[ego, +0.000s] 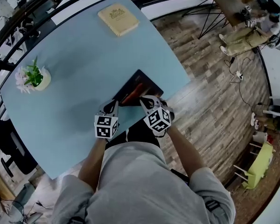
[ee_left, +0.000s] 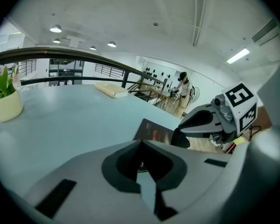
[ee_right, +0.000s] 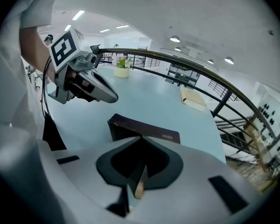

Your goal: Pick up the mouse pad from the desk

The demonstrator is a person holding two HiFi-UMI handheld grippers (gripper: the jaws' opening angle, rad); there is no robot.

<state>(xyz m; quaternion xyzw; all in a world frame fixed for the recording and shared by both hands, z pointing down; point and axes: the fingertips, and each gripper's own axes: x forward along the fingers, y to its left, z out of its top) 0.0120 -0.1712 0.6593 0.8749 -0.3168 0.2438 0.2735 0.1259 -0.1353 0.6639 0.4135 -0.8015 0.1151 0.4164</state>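
Near, lower centre of frame: left gripper [ego: 113, 104] clenched on near-left corner of mouse pad [ego: 139, 85]; right gripper [ego: 148, 100] clenched on its near edge. Pad's near side looks raised off table [ego: 84, 55], far side low. Judged best: raise both grippers together, level, no pulling apart. Potted plant [ego: 33, 77] far left, well clear.

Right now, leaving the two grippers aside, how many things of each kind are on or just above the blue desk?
mouse pad: 1
potted plant: 1
beige book: 1
Total: 3
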